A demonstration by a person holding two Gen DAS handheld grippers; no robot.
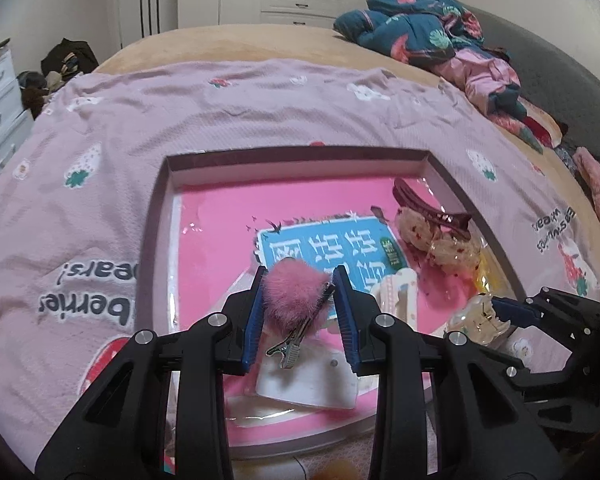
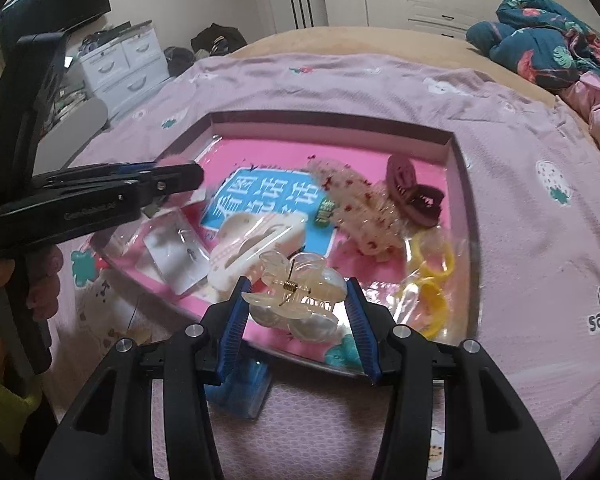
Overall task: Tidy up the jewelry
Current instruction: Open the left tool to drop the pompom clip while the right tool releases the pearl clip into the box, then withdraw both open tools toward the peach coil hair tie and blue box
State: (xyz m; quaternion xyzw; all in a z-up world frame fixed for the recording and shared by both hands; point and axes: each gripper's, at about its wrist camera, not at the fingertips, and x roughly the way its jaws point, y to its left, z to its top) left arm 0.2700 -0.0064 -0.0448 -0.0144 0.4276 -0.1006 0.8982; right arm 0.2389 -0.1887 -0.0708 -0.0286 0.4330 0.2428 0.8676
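Two clips in hand, one per gripper, both over the box [image 1: 434, 160] on the bed. Step in hand, as I judge it: carrying each clip in to set it among the pieces already in the box.

Left gripper [image 1: 299, 276] — jaws narrowed onto the pompom clip [image 1: 296, 298], blue ribbed pads pressing the pink fluff on both sides. Its metal alligator clip hangs below the fluff, tilted, free of the pads.

Right gripper [image 2: 296, 290] — jaws about half apart, closed on the clear claw clip [image 2: 296, 296] across its width. Spring and hinge face the camera.

Next move, my estimate: lower each over a bare patch of the pink liner, then part the jaws. The pompom is soft and may cling to the ribbed pads; the claw clip is smooth and hard and could slip or roll once let go.

Materials in the box:
- white claw clip [image 2: 256, 248], opaque plastic, long with slotted sides
- speckled claw clip [image 2: 356, 208], translucent with red flecks
- maroon claw clip [image 2: 412, 192], matte, toothed
- yellow rings [image 2: 434, 280], smooth, inside a glossy bag
- flat clear packet, contents too small to tell

Box walls thin and dark-edged; liner glossy under film.
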